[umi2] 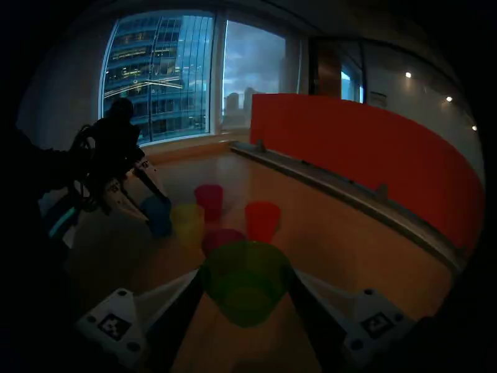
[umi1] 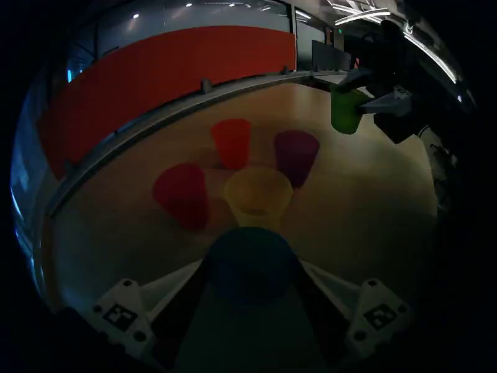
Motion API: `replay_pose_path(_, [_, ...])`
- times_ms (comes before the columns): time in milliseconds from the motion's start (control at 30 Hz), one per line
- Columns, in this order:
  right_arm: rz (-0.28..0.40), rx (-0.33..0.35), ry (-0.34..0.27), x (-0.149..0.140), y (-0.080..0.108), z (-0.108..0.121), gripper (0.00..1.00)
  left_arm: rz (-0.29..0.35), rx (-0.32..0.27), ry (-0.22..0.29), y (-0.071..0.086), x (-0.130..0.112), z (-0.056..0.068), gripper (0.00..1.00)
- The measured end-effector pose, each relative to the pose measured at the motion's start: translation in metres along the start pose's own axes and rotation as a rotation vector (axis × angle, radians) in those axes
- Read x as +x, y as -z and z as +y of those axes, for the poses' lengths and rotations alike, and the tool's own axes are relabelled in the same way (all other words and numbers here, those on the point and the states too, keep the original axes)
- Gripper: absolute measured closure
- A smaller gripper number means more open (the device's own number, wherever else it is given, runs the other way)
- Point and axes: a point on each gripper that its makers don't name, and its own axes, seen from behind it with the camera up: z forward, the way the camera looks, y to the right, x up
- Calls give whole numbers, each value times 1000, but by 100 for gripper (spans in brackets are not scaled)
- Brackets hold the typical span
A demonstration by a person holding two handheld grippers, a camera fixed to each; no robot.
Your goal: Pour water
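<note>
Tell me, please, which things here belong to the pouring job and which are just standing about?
In the job:
blue cup, held in the left gripper
green cup, held in the right gripper

Standing about, untouched:
yellow cup
red cup
orange cup
purple cup
red partition

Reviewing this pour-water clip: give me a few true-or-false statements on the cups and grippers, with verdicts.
1. The left gripper grips a blue cup. True.
2. The right gripper holds a black cup. False: it holds a green cup.
3. A yellow cup, a red cup, an orange cup and a purple cup stand upright on the table. True.
4. The yellow cup is the farthest of them from the blue cup. False: it is the nearest.
</note>
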Motion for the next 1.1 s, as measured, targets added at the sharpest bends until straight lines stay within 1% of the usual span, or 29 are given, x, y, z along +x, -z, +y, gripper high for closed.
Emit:
replay_pose_path(300, [-8, -4, 1, -2, -3, 0, 8, 0, -4, 13, -1, -4, -1, 8])
replay_pose_path(500, [-14, 0, 0, -3, -7, -3, 8, -24, -12, 17, -3, -15, 2, 8])
replay_pose_path(600, [-18, 0, 0, -4, -8, -4, 8, -35, -3, 16, -3, -20, 0, 6])
replay_pose_path(800, [-27, 2, -7, -9, -12, -6, 8, -48, 17, 21, 3, -27, -4, 3])
replay_pose_path(1000, [-47, 7, -20, -23, -18, -9, 8, -54, 19, 38, 11, -36, -2, 0])
replay_pose_path(1100, [-60, 7, -26, -32, -21, -10, 8, -58, 20, 38, 15, -41, 2, 0])
